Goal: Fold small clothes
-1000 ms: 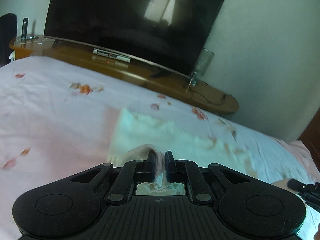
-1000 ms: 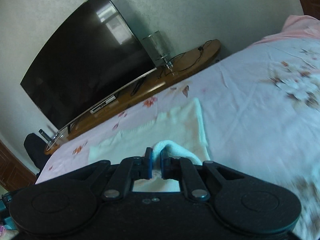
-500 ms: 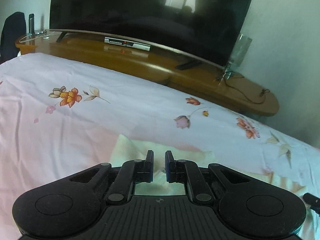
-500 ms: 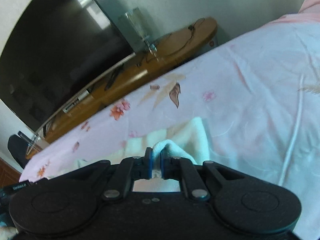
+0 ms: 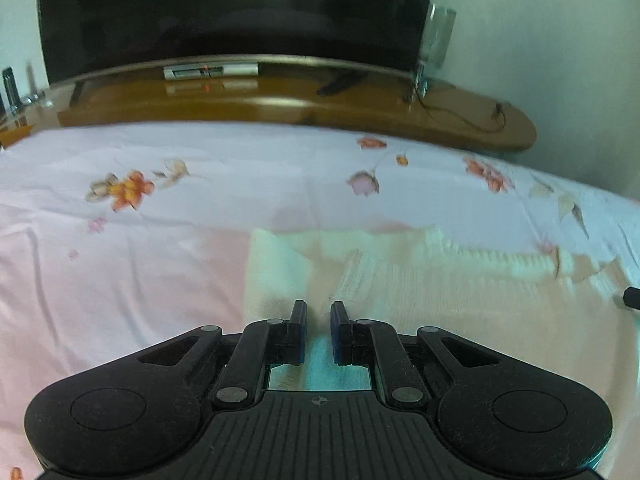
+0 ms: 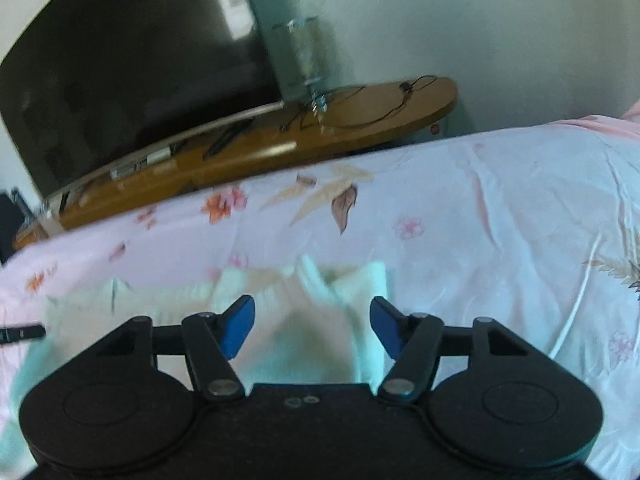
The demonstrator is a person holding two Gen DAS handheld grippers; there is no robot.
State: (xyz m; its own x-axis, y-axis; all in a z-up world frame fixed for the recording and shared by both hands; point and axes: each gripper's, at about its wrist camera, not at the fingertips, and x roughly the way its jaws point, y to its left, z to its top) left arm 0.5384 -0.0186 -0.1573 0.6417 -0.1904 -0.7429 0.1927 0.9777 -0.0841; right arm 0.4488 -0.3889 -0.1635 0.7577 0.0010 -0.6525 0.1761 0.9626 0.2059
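A pale cream and mint garment (image 5: 440, 292) lies flat on the pink flowered bedsheet (image 5: 120, 280). My left gripper (image 5: 318, 312) sits low over the garment's left part, its jaws nearly together with a ridge of the cloth pinched between them. In the right wrist view the same garment (image 6: 320, 332) lies under my right gripper (image 6: 312, 312). Its jaws are opening wide; the folded edge lies loose between the blue pads (image 6: 240, 320) and neither pad presses on it. The tip of each gripper shows at the edge of the other's view.
Beyond the bed's far edge stands a long wooden TV stand (image 5: 280, 100) with a large dark television (image 5: 240, 8), a glass lamp (image 6: 304, 56) and cables on it. Bare bedsheet (image 6: 500, 220) stretches to the right of the garment.
Both grippers carried the garment's lifted edge forward and down onto the bed. The right jaws, shut on a fold before, have spread apart and let it go. The left jaws stay narrow.
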